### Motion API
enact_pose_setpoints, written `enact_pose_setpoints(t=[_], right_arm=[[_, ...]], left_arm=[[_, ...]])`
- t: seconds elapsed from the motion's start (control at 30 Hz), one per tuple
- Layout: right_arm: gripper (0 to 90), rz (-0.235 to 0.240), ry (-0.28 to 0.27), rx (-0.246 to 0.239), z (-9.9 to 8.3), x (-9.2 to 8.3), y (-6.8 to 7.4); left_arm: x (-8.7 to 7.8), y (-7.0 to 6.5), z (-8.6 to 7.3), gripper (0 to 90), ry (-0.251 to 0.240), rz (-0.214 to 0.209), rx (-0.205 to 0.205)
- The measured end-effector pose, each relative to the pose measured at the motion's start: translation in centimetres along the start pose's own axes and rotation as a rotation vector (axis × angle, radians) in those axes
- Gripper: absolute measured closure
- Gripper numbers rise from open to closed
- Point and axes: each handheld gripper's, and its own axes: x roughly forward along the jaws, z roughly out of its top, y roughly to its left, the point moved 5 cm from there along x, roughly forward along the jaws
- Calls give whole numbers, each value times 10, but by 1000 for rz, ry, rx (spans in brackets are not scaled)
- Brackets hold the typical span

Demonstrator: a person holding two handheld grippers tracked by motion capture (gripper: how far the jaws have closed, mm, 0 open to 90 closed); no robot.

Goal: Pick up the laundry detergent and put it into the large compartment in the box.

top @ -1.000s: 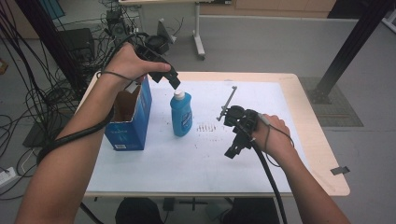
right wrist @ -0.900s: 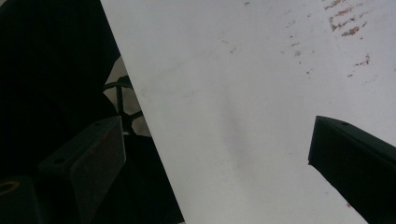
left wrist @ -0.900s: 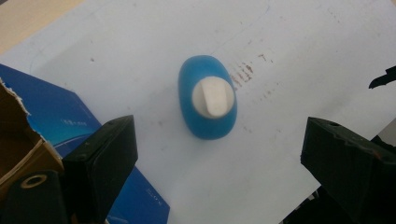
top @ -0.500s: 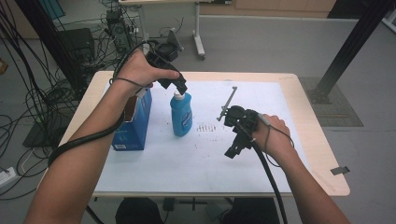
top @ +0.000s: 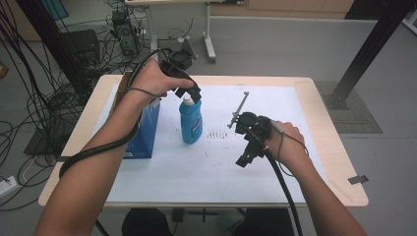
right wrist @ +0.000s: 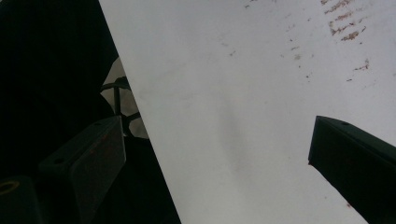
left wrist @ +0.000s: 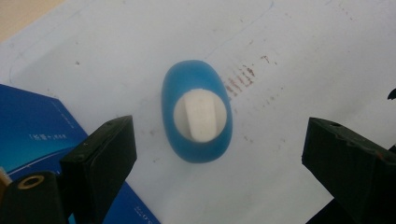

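A blue bottle with a white cap stands upright on the white sheet, just right of a blue box. My left gripper hovers directly over its cap, open. From the left gripper view I look straight down on the bottle, with the left gripper spread wide to either side and touching nothing. To the right my right gripper is held low over the sheet, pointing toward the front edge. In the right gripper view the right gripper is open and empty.
A thin metal tool lies on the sheet behind the right hand. Brownish smudges mark the sheet right of the bottle. The wooden table ends close beyond the sheet, and cables crowd the floor at left.
My left hand has drifted slightly right and nearer, staying over the bottle's cap. The bottle, the box and my right gripper have hardly moved.
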Motion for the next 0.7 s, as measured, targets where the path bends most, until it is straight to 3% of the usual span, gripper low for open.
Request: enact_pose_setpoints(t=[0.43,0.57,0.7], right_arm=[[37,3,-3,-2,-1,2,0],[37,3,-4,-9,-1,3,0],[37,0,-2,-10,-2,3,0]], left_arm=[[16,-2,0,105,-13,21,-13],[21,-1,1,106,-30,55,-19],[24,-1,1,106,-32,60,-21]])
